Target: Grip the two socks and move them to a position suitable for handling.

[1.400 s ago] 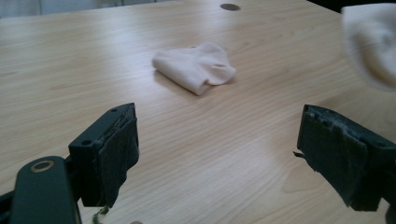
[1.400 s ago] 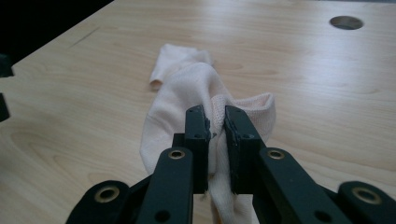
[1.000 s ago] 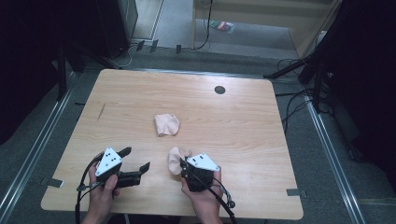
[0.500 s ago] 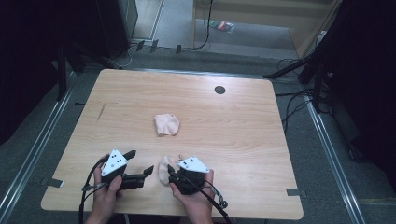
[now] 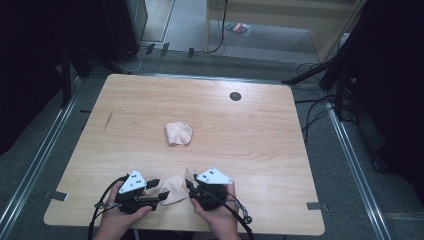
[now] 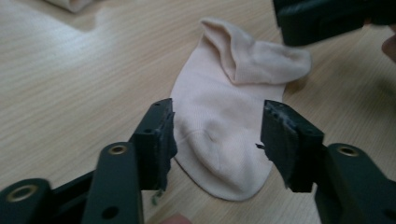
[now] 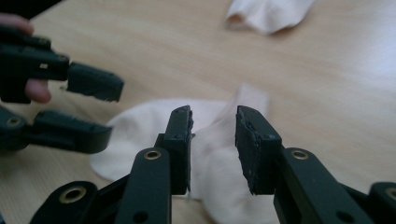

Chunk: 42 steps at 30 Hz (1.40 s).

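Sock in hand: I had a pale pink ankle sock (image 5: 176, 187) lying flat on the wooden table (image 5: 260, 140) near its front edge, directly between my two grippers; in the left gripper view its rounded toe end (image 6: 224, 177) pointed toward the camera and its cuff (image 6: 254, 58) was folded over at the far end.

Left gripper: I held the left gripper (image 5: 152, 192) low over the sock's toe end; its jaws had just been closing and stood about half open, one either side of the toe end; the sock lay between them on the table and I saw no pad pressing on it.

Right gripper: I held the right gripper (image 5: 189, 186) at the sock's other end; its jaws had just been closing and stood narrowly apart with a fold of the fabric rising between them; I could not tell whether the pads (image 7: 180, 140) actually pinched it.

Second sock: a matching pale sock (image 5: 178, 133) sat crumpled near the middle of the table, well apart from the first.

Table: a dark round hole (image 5: 235, 96) sat near the far edge.
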Motion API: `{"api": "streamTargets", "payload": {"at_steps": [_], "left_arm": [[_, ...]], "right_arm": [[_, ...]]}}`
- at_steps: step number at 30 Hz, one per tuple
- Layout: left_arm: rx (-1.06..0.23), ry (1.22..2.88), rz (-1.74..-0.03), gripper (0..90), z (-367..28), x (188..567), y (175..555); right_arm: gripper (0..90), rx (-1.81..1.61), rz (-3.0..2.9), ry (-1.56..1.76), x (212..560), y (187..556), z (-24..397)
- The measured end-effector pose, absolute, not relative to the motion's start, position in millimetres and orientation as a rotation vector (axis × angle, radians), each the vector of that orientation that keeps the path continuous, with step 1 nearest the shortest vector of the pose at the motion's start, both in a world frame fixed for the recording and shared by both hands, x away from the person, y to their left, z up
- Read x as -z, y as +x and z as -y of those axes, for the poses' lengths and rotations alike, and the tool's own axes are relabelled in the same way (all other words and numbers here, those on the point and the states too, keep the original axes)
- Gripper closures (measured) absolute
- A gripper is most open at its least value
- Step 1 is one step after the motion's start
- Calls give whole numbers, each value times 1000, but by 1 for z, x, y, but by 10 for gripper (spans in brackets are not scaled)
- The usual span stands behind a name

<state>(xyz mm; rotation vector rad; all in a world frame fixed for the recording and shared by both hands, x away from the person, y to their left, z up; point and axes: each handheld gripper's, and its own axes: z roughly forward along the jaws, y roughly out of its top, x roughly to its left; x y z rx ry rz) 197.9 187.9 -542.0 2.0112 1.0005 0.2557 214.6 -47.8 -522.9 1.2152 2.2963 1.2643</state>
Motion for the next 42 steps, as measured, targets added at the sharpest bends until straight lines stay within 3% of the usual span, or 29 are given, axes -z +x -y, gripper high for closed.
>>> {"api": "streamTargets", "payload": {"at_steps": [6, 10, 14, 23, 29, 36, 38, 39, 40, 42], "left_arm": [[-278, 2072, -1023, 643, -185, 548, 202], [-303, 2091, -1018, 789, -185, 549, 202], [-305, 2100, -1019, 882, -189, 547, 208], [-318, 2063, -1057, 896, -215, 539, 220], [-395, 2115, -1033, 900, -209, 537, 222], [-325, 2089, -933, 895, -199, 542, 221], [-330, 2084, -921, 822, -197, 543, 220], [-364, 2066, -900, 693, -193, 547, 219], [-374, 2057, -897, 641, -192, 547, 218], [-373, 2011, -899, 605, -194, 544, 217]], "right_arm": [[656, -1119, -2340, 1184, 546, 215, 32], [839, -1079, -2309, 1158, 548, 216, 33], [871, -1187, -2270, 1256, 541, 221, 48], [894, -1387, -2119, 1502, 521, 231, 109], [900, -1350, -2130, 1583, 530, 228, 116], [886, -1368, -2138, 1628, 537, 223, 123], [785, -1378, -2127, 1642, 535, 222, 122], [701, -1401, -2107, 1647, 534, 222, 122], [652, -1409, -2079, 1628, 532, 222, 122], [630, -1384, -2061, 1614, 528, 221, 123]]}}
